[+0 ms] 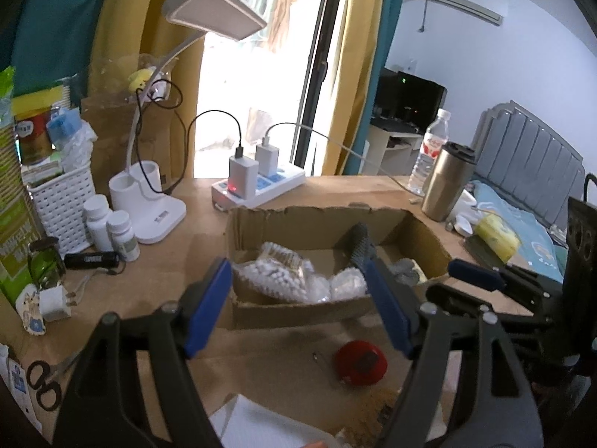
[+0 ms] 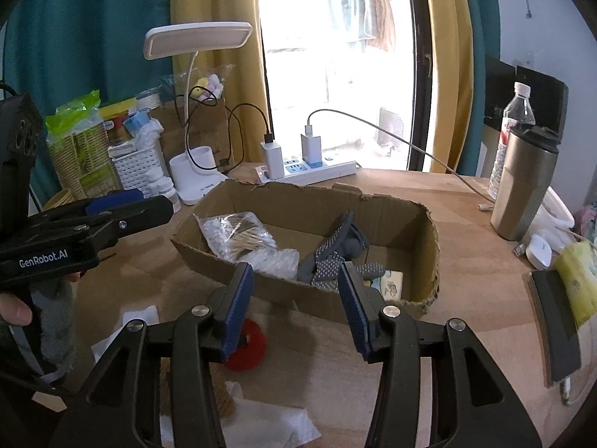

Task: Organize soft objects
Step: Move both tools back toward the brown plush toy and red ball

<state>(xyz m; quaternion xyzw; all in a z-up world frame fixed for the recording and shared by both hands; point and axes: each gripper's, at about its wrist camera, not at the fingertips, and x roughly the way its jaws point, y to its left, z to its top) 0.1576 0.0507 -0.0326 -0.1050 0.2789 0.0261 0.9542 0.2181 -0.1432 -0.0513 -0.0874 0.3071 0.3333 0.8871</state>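
Note:
A torn cardboard box [image 1: 321, 220] [image 2: 298, 201] sits mid-table. Inside lie clear bags of cotton swabs [image 1: 283, 272] [image 2: 238, 235], a bubble-wrap bag [image 2: 274, 259] and grey dotted gloves [image 2: 335, 254] [image 1: 360, 246]. My left gripper [image 1: 298, 306] is open and empty, just in front of the box. It also shows at the left of the right wrist view [image 2: 123, 205]. My right gripper [image 2: 296, 306] is open and empty, at the box's near wall. It shows at the right of the left wrist view [image 1: 474, 272]. A yellow tissue pack [image 2: 578, 276] [image 1: 496, 237] lies on the right.
A red tape roll [image 1: 360, 362] [image 2: 246, 345] and white tissue [image 2: 268, 422] lie near me. A steel tumbler [image 2: 522, 183], water bottle [image 2: 516, 112], power strip [image 2: 309, 168], desk lamp [image 2: 197, 41], white basket [image 1: 61, 201], pill bottles [image 1: 112, 227] and scissors [image 1: 43, 384] crowd the table.

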